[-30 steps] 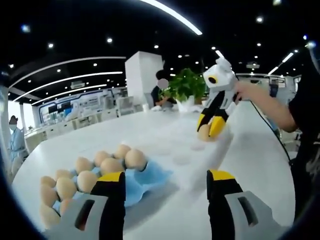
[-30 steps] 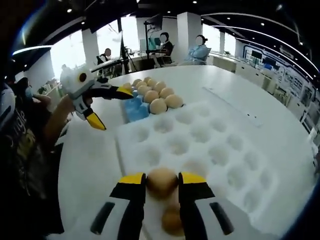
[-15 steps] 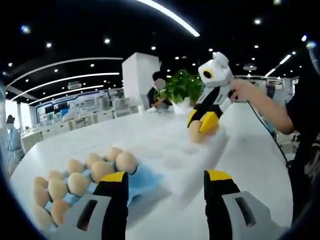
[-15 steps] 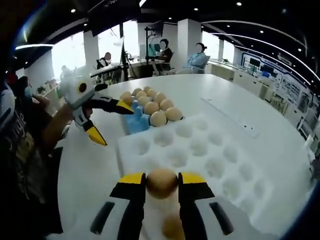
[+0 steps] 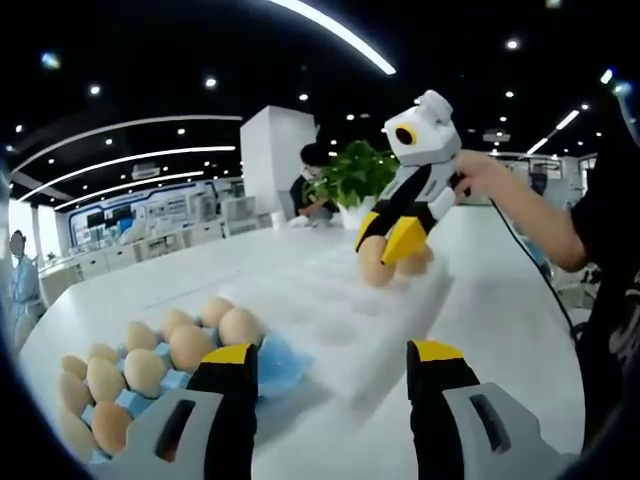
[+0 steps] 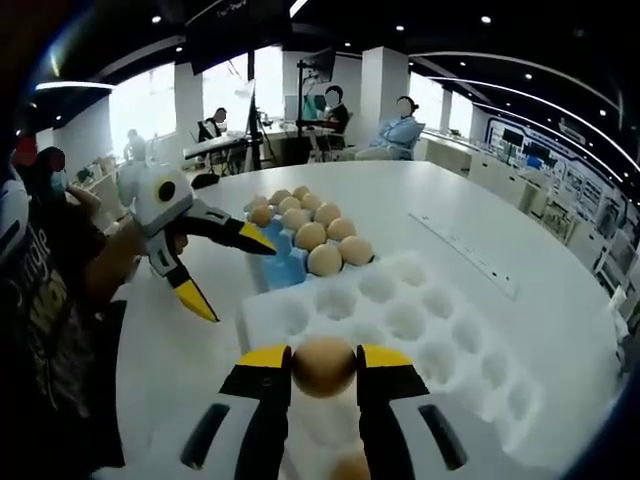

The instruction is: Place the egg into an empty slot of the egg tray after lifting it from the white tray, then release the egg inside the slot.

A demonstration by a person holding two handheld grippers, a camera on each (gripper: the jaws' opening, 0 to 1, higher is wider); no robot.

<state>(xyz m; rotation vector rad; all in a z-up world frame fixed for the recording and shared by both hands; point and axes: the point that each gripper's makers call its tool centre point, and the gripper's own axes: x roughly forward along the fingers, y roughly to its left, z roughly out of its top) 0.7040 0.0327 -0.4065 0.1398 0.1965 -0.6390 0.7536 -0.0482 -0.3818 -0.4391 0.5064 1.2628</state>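
My right gripper (image 6: 323, 362) is shut on a brown egg (image 6: 323, 366), held above the near end of the white foam tray (image 6: 400, 320). Another egg (image 6: 350, 469) lies in the tray just below it. In the left gripper view the same right gripper (image 5: 385, 250) carries the egg (image 5: 372, 262) over the white tray (image 5: 340, 310). The blue egg tray (image 6: 270, 262) with several brown eggs (image 6: 325, 258) sits beyond the foam tray; it also lies low left as the blue egg tray (image 5: 270, 365). My left gripper (image 5: 325, 390) is open and holds nothing, hovering beside the blue tray as the left gripper (image 6: 228, 270).
Everything rests on a large white round table (image 6: 480, 220). A person's hand (image 5: 480, 178) and arm hold the right gripper. A potted plant (image 5: 350, 180) stands at the table's far side. Several people sit at desks in the background.
My right gripper has lifted the egg higher off the white tray and carried it toward the blue egg tray. The left gripper has stayed open near the blue tray.
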